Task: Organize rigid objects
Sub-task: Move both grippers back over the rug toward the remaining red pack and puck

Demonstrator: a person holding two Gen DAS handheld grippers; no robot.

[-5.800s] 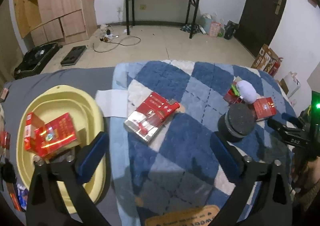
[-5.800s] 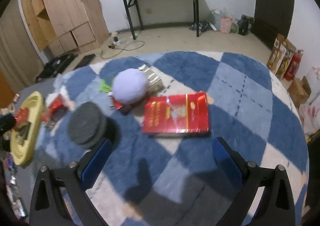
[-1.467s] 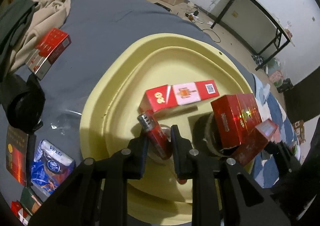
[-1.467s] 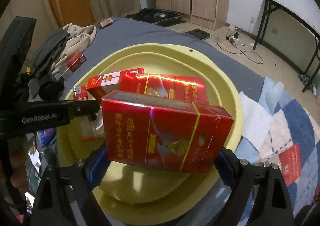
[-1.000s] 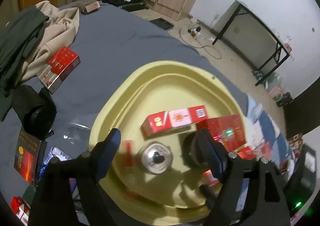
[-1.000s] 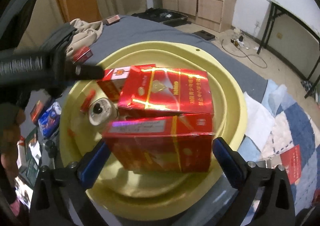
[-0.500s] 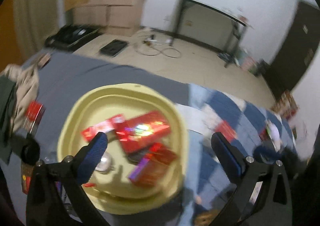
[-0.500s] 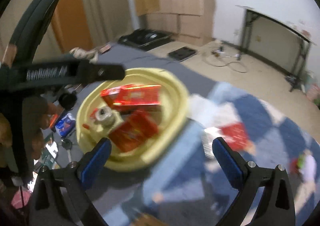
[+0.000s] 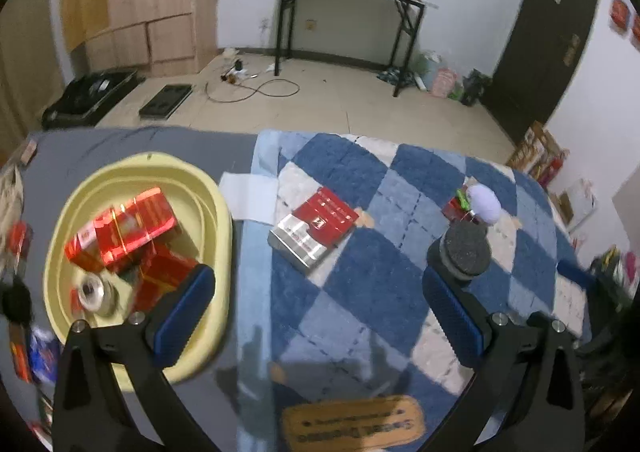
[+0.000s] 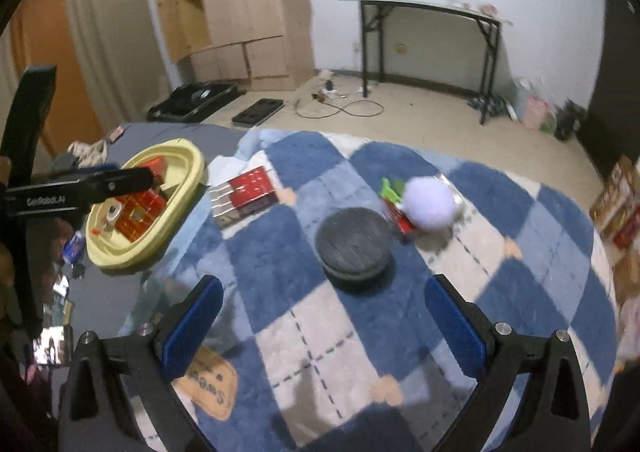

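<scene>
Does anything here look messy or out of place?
Yes. The red boxes in the yellow basin lie heaped at angles with a can, while another red box sits askew on the checked blanket.

Your 2 wrist cameras both look down and forward over the blue checked rug (image 9: 360, 284) toward the far wall. Your left view sits nearer the yellow basin (image 9: 216, 212); both share the basin and the dark round disc (image 10: 354, 244).
</scene>
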